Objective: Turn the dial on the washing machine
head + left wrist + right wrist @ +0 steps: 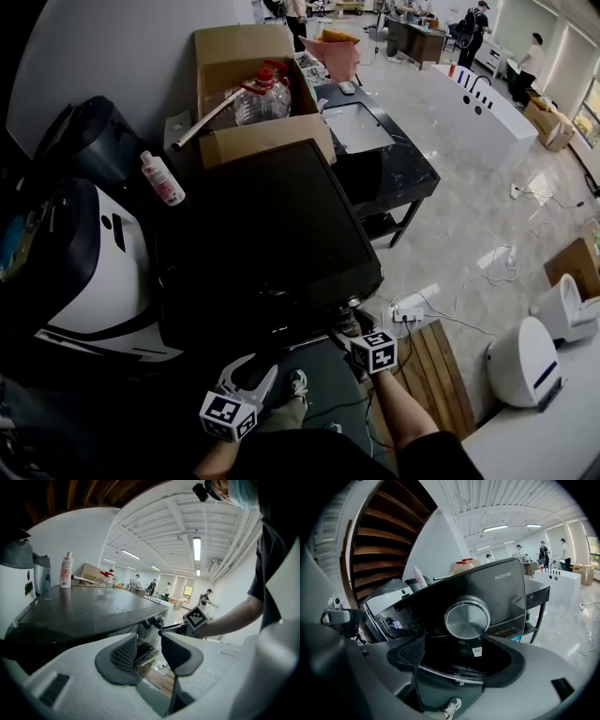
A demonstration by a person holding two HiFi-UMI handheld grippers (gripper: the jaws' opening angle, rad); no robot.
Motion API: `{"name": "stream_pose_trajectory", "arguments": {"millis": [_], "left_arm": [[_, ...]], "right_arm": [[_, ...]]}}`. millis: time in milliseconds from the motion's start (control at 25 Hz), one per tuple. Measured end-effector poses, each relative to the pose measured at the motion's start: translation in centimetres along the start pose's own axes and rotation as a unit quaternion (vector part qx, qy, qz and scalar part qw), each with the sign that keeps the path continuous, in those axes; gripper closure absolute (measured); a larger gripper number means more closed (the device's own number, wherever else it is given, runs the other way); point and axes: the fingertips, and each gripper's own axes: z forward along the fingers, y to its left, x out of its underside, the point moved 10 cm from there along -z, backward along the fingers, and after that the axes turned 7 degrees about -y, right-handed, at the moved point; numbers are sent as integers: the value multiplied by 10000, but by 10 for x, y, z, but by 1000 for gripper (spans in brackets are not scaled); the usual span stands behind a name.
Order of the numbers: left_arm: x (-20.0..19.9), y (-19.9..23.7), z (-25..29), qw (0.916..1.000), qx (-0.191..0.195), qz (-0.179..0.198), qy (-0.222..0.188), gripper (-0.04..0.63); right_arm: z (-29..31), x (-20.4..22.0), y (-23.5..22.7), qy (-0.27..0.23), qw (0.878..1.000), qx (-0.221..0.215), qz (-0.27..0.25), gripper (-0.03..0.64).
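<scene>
- Dial point(467, 617), right gripper view: it read as a rigid, metal-faced knob fixed to the front panel. I judged it would neither lift nor give, only rotate about its own axis, probably with some click resistance. The smooth face looked slippery, so the hold belonged on the rim, with one pad at 9 o'clock and the other at 3 o'clock.
- Same view, its looks: the dial was round, with a brushed silver face inside a brighter ring. It sat on the dark glossy front of the washing machine point(506, 592), with a small lit display point(391, 622) off at its 9 o'clock. The right gripper point(457, 660) had its jaws spread wide and clamped on nothing. The dial stood at 12 o'clock of the gap, beyond the pads — not touched, as far as I could tell.
- Left gripper view: the left gripper point(149, 654) had its jaws apart and empty. Past them lay the washing machine point(93, 609) with its dark flat top. At 1 o'clock of the jaws the right gripper point(164, 630) reached toward the machine's front edge, but the dial was too small to make out there.
- Head view: the washing machine point(272, 234) filled the centre. The dial was hidden below its front edge at 5 o'clock, where the right gripper point(352, 326) pointed in. The left gripper point(251, 368) hung at 6 o'clock, clear of the machine.
</scene>
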Motion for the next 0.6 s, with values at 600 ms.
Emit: {"name": "stream_pose_trajectory", "arguments": {"millis": [600], "left_arm": [[3,-11,-12,9999,14,-20,-151,440]], "right_arm": [[-28,-28,15,-507,9952,376,-744,262]]}}
